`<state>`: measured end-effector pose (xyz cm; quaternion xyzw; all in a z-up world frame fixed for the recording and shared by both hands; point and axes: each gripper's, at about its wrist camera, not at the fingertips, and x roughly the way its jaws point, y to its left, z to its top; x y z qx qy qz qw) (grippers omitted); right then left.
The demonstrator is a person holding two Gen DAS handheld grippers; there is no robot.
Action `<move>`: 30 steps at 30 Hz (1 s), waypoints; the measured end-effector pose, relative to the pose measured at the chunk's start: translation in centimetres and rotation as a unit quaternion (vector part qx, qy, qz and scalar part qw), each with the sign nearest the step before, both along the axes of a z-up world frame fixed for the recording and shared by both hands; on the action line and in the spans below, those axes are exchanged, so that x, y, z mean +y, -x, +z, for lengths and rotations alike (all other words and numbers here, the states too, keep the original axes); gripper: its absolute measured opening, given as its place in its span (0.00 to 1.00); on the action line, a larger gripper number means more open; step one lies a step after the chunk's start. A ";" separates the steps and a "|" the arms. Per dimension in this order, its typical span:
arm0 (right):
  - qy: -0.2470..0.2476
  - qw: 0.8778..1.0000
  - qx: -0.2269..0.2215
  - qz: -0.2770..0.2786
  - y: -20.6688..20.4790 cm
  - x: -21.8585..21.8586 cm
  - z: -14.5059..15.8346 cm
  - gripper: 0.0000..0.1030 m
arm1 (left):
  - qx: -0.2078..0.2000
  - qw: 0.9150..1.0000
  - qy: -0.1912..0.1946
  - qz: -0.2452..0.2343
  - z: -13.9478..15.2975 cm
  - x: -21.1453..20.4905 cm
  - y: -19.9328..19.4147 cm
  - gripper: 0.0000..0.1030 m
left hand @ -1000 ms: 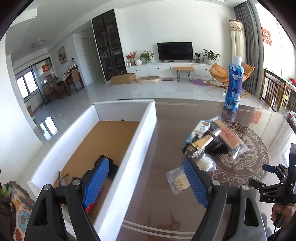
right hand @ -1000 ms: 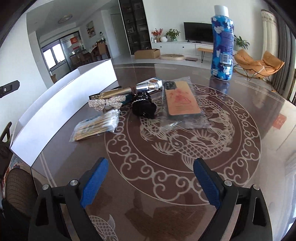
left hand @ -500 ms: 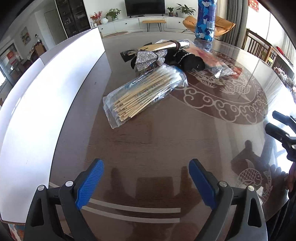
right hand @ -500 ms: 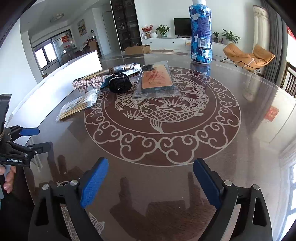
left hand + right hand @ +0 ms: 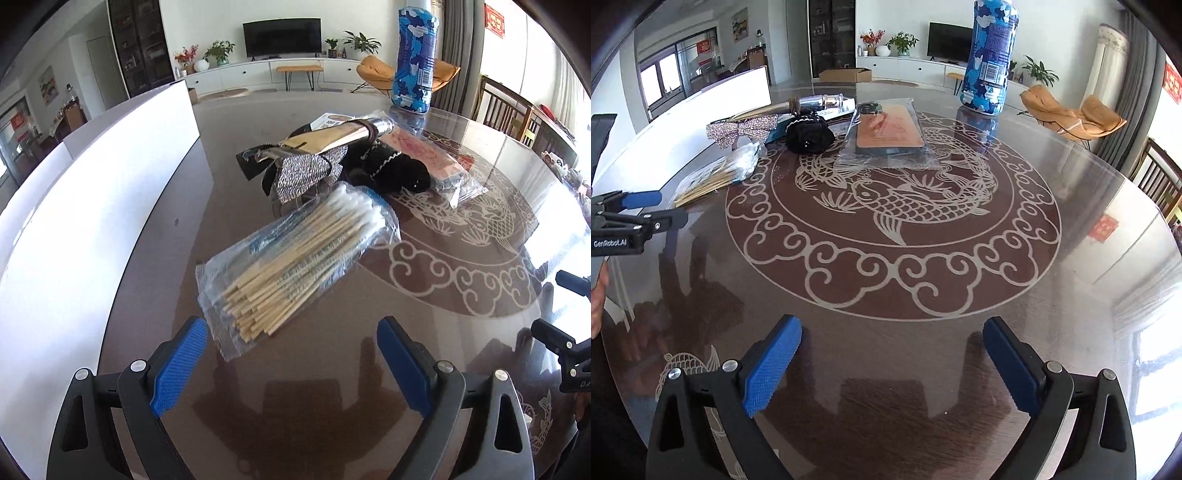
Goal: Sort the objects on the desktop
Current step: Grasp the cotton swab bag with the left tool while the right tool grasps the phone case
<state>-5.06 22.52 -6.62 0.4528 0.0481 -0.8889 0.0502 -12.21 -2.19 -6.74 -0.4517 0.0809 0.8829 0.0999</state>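
Note:
A clear bag of cotton swabs (image 5: 295,258) lies on the brown table, its near end just ahead of my left gripper (image 5: 291,339), which is open and holds nothing. Behind the bag sit a sparkly bow (image 5: 306,173), a black scrunchie (image 5: 395,173), a gold and silver tube (image 5: 340,134) and a bagged phone case (image 5: 886,133). My right gripper (image 5: 892,332) hovers over the fish pattern (image 5: 894,206), well short of the pile; its jaws are opening with nothing between them. The swab bag (image 5: 713,175) shows at the left of the right wrist view.
A white box (image 5: 92,206) runs along the table's left side. A tall blue patterned bottle (image 5: 990,62) stands at the far edge. A person's hand (image 5: 596,306) shows at the left. Chairs stand beyond the table on the right.
My left gripper came down from above the white box to low over the table, right before the swab bag. The right gripper drew back from the pile and its jaws widened slightly.

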 end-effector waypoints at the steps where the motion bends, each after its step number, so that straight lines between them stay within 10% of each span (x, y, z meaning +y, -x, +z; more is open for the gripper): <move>1: 0.002 1.000 0.000 -0.001 0.0 0.1 0.0 0.96 | 0.001 1.000 0.000 -0.011 0.0 0.1 0.5 0.91; 8: 0.001 1.000 0.001 -0.003 -0.1 0.1 -0.1 0.96 | 0.014 0.996 0.037 -0.077 -0.5 1.6 3.8 0.92; 25: -0.037 0.999 0.025 0.002 -0.8 -1.0 0.4 0.96 | -0.018 0.994 -0.018 -0.105 -0.9 2.7 4.5 0.99; 30: 0.006 1.000 0.008 -0.001 -0.4 0.1 0.2 0.96 | -0.010 0.997 -0.022 -0.076 -0.4 3.7 3.8 0.71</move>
